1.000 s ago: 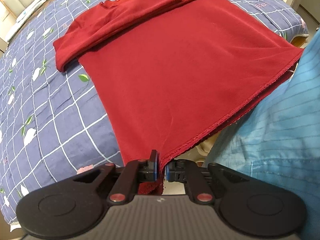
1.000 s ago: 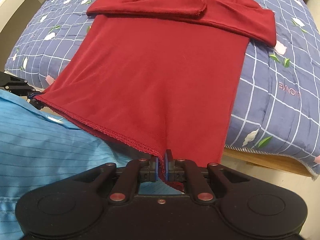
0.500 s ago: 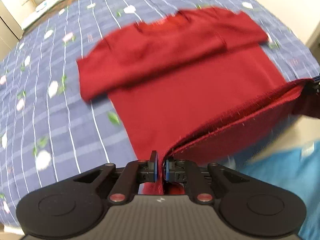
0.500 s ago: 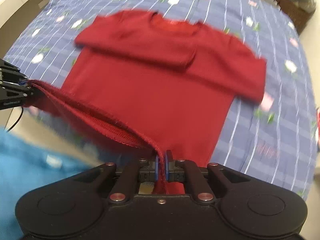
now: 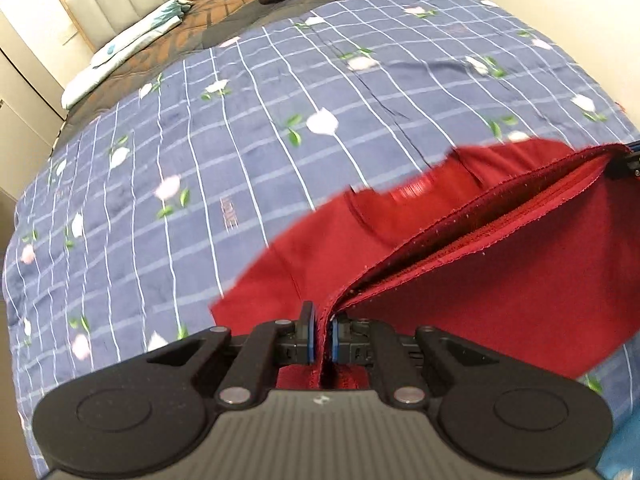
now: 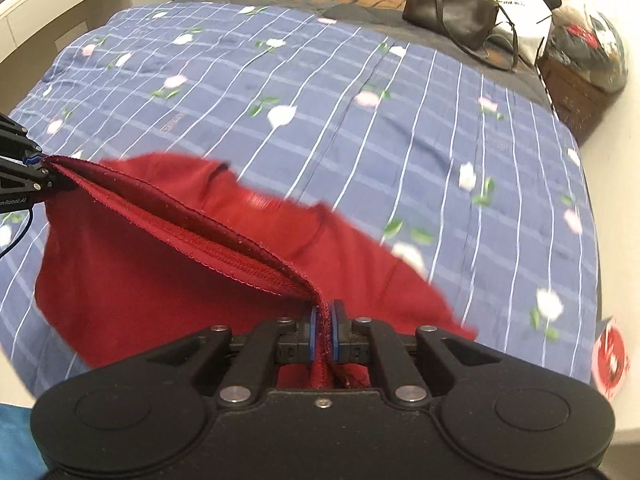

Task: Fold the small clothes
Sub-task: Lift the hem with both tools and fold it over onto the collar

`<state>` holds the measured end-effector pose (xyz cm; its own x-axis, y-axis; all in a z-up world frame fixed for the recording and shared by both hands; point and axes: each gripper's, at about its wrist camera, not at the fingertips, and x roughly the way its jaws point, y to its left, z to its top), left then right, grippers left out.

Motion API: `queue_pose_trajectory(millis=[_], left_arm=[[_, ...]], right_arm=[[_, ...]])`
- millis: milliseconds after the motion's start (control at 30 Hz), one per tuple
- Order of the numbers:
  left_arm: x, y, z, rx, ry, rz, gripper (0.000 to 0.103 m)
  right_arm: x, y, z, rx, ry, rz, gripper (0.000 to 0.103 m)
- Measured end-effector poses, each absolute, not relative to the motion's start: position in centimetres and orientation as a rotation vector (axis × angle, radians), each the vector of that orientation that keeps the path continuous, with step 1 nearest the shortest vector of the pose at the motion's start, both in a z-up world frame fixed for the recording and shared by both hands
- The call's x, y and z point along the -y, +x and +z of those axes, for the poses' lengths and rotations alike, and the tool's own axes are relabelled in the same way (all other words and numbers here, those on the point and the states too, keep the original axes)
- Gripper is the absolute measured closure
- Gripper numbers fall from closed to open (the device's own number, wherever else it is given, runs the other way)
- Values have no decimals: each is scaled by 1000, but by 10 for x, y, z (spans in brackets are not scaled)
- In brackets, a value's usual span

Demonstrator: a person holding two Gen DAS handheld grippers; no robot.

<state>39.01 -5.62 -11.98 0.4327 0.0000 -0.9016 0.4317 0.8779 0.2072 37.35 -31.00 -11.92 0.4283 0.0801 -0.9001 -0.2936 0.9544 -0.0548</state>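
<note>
Both tongs clamp the hem of a red shirt (image 5: 500, 280), lifted above a bed (image 5: 240, 140) covered in a blue checked quilt with flower prints. The left tongs (image 5: 321, 336) pinch one hem corner, the right tongs (image 6: 324, 334) the other, the stitched edge stretched taut between them. The rest of the shirt, blurred, drapes beneath onto the quilt. Beyond the shirt, at the far side of the bed, sit a brown handbag (image 6: 448, 8), a white bag (image 6: 520, 4) and a folded pale cloth (image 5: 124, 48).

Left hand-held gripper (image 5: 321, 336) and right hand-held gripper (image 6: 324, 334) both clamped tight, held level, well apart.
</note>
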Motion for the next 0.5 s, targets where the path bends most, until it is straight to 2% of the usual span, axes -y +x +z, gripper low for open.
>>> queue_pose_trajectory(millis=[233,500], left_arm=[[73,452,-137,-1167,447,-224,95],[79,474,-151,-1226,437,-195,95]], right_arm=[[322,443,-131,-1143,-215,252,95],[325,466,-149,-1198,-170,256,94]])
